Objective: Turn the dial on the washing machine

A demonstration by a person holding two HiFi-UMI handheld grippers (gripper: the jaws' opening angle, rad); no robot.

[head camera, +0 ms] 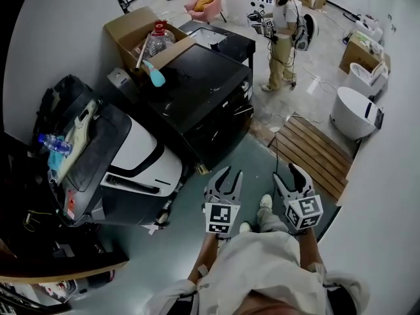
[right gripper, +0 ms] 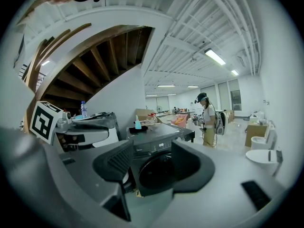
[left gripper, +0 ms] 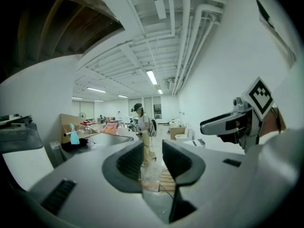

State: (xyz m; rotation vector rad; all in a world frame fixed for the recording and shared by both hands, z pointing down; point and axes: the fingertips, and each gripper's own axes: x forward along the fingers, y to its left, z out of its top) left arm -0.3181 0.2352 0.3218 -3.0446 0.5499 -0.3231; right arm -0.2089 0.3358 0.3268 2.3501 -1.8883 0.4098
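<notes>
A dark front-loading washing machine (head camera: 200, 100) stands left of and beyond my two grippers. The right gripper view shows its round door (right gripper: 154, 170) and its control strip (right gripper: 164, 145) with a small lit display. The dial itself is too small to make out. My left gripper (head camera: 228, 174) is held over the grey floor, short of the machine's front corner, with its jaws apart and nothing between them. My right gripper (head camera: 290, 174) is beside it, also apart and empty. Both are well clear of the machine. My left gripper (left gripper: 153, 163) points past the machine, and my right gripper (right gripper: 152, 164) points at its door.
A white and black washer (head camera: 141, 159) stands left of the dark one. A blue spray bottle (head camera: 156, 76) lies on the dark top, with a cardboard box (head camera: 131, 28) behind. A wooden slatted board (head camera: 315, 151) lies to the right, near white toilets (head camera: 354, 113). A person (head camera: 281, 35) stands at the back.
</notes>
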